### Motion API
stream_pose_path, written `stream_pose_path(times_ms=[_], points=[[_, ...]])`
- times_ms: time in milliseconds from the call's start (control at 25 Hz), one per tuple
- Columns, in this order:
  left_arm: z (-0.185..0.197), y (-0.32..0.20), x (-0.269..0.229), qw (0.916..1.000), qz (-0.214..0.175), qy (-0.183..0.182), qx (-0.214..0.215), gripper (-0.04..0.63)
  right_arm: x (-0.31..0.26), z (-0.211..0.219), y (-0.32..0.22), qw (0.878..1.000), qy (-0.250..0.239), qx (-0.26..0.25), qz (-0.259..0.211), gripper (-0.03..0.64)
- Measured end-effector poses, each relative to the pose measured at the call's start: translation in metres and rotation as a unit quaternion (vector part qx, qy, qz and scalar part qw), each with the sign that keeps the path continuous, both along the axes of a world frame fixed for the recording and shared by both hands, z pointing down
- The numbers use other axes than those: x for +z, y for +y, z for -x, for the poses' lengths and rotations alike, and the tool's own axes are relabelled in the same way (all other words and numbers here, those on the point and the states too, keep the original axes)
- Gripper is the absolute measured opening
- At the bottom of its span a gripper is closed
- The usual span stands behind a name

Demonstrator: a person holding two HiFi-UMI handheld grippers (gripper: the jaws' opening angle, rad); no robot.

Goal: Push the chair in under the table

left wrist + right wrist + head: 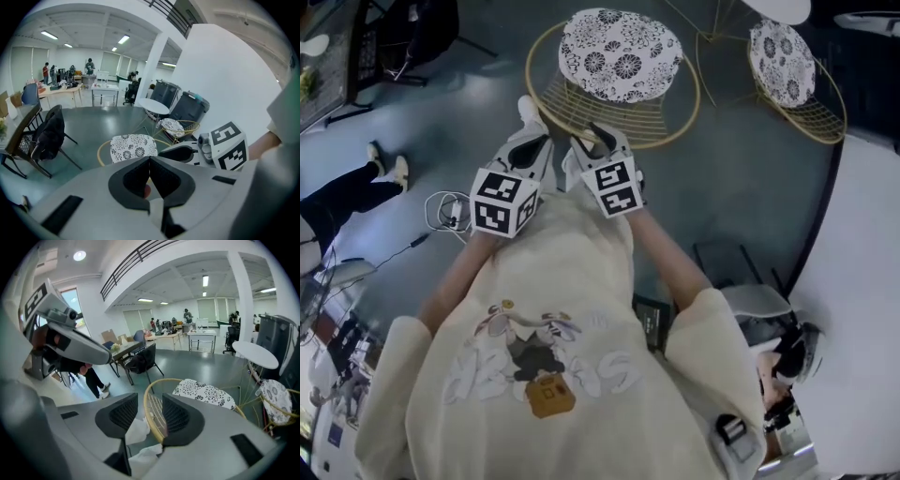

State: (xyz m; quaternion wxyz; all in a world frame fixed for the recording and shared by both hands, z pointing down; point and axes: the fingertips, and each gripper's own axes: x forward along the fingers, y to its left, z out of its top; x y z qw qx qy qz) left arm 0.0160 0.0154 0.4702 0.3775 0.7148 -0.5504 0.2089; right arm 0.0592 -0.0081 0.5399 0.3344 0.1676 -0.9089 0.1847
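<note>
The chair has a gold wire frame (581, 124) and a black-and-white flowered cushion (621, 54); it stands on the grey floor straight ahead of me. In the right gripper view my right gripper (150, 399) is open, with the chair's gold back rim (149, 420) running up between its jaws and no pad pressing on it. My left gripper (149, 161) is shut with nothing in it, beside the right one and short of the cushion (133, 147). From above, the left gripper (534, 145) and the right gripper (598, 142) sit side by side at the near rim. The round white table (255, 354) stands beyond the chair.
A second gold chair (783, 61) with the same cushion stands at the table's far right. Black chairs and desks (44, 136) line the left side. A person (337, 192) stands at the left, near a coiled cable (441, 211). Grey bins (187, 105) stand against the white wall.
</note>
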Motion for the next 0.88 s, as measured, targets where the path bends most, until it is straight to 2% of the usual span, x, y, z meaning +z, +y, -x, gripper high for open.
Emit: stream_pose_path(times_ms=[360,640,760,880], points=[[0.002,0.002,0.059,0.9986,0.043,0.016,-0.026,0.008,0.055,0.008,0.017,0.993,0.079,-0.088,-0.007,0.146],[-0.001,0.002,0.083,0.9981,0.051,0.021,-0.029,0.008,0.098,0.008,0.026,0.971,0.157,-0.172,-0.051,0.146],[0.003,0.003,0.098,0.9963,0.057,0.037,-0.054,0.009,0.105,0.008,0.028,0.966,0.171,-0.188,-0.057,0.146],[0.003,0.003,0.116,0.9954,0.072,0.042,-0.047,0.009,0.108,0.007,0.029,0.962,0.179,-0.198,-0.065,0.146]])
